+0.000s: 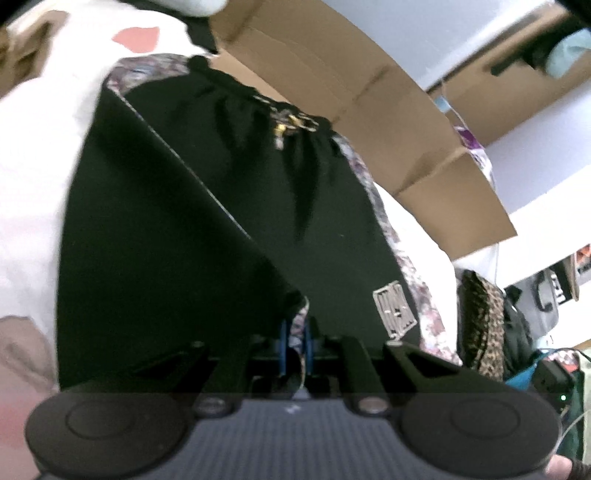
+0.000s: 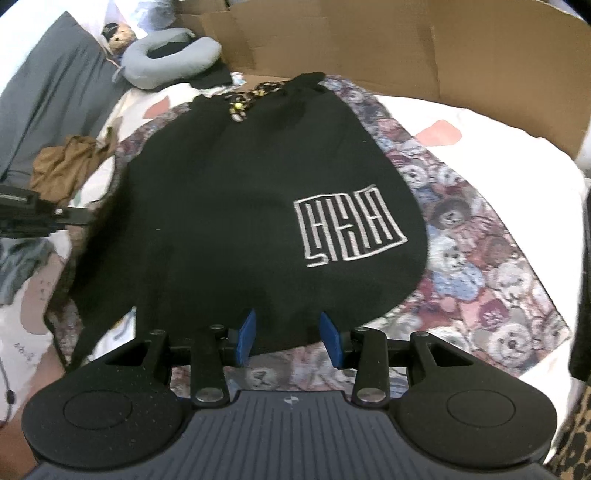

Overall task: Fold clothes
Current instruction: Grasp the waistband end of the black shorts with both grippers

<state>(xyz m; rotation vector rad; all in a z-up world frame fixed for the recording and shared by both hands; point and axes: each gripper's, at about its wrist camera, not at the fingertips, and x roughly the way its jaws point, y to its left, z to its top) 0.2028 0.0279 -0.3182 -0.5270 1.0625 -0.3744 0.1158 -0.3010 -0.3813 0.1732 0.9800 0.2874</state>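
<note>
Where the right wrist view takes in the whole spread, a black garment (image 2: 240, 206) lies flat on a teddy-bear print blanket (image 2: 480, 258) over a white bed cover (image 2: 498, 140), its silver maze-like emblem (image 2: 349, 227) toward three o'clock and a small gold ornament (image 2: 238, 107) at its gathered far edge, near twelve o'clock. At nine o'clock in that view the left tongs (image 2: 85, 216) reach in from the side to the garment's edge, though the blur there hides the fingertips. A brown crumpled cloth (image 2: 70, 162), a grey neck pillow (image 2: 166, 55) and a small plush toy (image 2: 120, 35) sit at ten to eleven o'clock; the left wrist view shows none of these. Flattened cardboard (image 2: 406, 48) stands along the far side.

The right tongs (image 2: 288, 332) sit at six o'clock, half open, their blue pads (image 2: 246, 332) on either side of the garment's near hem, not pressing it.

The left wrist view alone settles its own grip: the left tongs (image 1: 293, 347) are nearly closed on a fold of black cloth and printed blanket trim, and the black garment (image 1: 184, 221) rises from them in a lifted, creased panel. The emblem (image 1: 395, 308) lies at four o'clock, the ornament (image 1: 284, 127) near twelve, cardboard (image 1: 369, 92) beyond. A leopard-print item (image 1: 480, 325) and clutter show at three o'clock, only there.
</note>
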